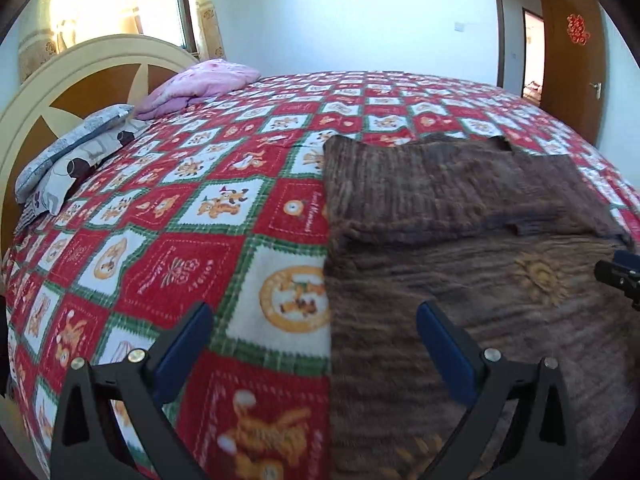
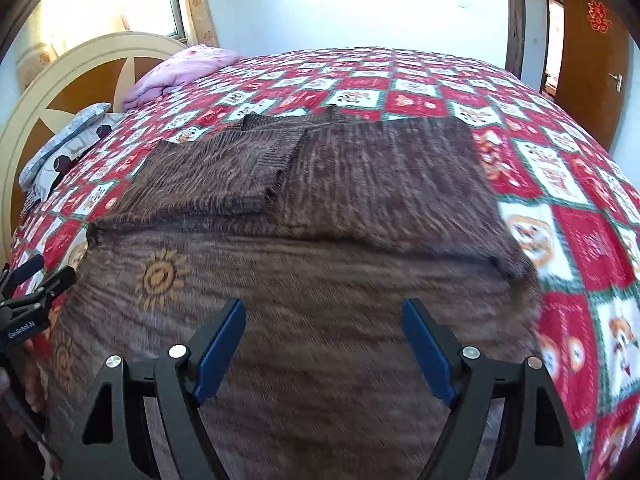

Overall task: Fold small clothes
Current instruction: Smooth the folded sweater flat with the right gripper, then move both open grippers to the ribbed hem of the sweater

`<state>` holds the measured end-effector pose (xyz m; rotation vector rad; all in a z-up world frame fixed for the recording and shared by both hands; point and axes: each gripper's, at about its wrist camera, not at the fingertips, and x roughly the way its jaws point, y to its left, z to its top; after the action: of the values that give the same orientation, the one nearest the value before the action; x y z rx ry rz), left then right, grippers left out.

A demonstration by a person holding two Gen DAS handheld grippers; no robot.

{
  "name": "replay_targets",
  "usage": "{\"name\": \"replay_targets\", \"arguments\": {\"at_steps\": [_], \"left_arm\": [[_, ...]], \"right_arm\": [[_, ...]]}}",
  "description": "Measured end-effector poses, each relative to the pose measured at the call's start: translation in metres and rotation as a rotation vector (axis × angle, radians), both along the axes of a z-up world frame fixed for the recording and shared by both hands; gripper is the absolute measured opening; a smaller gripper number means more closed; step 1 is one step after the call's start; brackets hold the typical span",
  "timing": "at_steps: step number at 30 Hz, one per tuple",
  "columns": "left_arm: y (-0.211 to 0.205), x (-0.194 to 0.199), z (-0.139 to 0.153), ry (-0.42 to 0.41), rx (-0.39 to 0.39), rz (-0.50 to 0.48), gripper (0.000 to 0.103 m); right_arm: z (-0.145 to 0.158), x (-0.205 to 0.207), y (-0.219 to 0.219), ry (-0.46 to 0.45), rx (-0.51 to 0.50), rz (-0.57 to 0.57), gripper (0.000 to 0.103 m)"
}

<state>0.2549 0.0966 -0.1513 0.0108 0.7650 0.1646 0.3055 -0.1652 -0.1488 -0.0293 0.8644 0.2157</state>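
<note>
A brown knitted garment (image 1: 460, 240) with a yellow sun print lies flat on the bed, its sleeves folded in across the upper part. It also shows in the right wrist view (image 2: 320, 220). My left gripper (image 1: 314, 316) is open and empty, straddling the garment's left edge just above it. My right gripper (image 2: 324, 312) is open and empty over the garment's lower middle. The right gripper's tip shows at the right edge of the left wrist view (image 1: 620, 274). The left gripper shows at the left edge of the right wrist view (image 2: 36, 276).
The bed has a red, white and green checked cover (image 1: 200, 200). A pink quilt (image 1: 200, 84) and patterned pillows (image 1: 76, 152) lie by the cream and brown headboard (image 1: 60, 92) at the far left. A brown door (image 1: 576, 52) stands at the far right.
</note>
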Motion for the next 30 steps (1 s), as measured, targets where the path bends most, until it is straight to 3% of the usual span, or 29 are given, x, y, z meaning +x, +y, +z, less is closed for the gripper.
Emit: {"name": "replay_targets", "arguments": {"at_steps": [10,30], "left_arm": [[-0.014,-0.035,0.018,-0.023,-0.043,-0.065,0.103],[-0.031,-0.095,0.022,0.004,-0.011,-0.159,0.103]], "right_arm": [[-0.002,-0.038,-0.006,0.008,-0.056,0.024,0.081],[-0.002,-0.093,-0.011,0.051,-0.117,0.051,0.081]]}}
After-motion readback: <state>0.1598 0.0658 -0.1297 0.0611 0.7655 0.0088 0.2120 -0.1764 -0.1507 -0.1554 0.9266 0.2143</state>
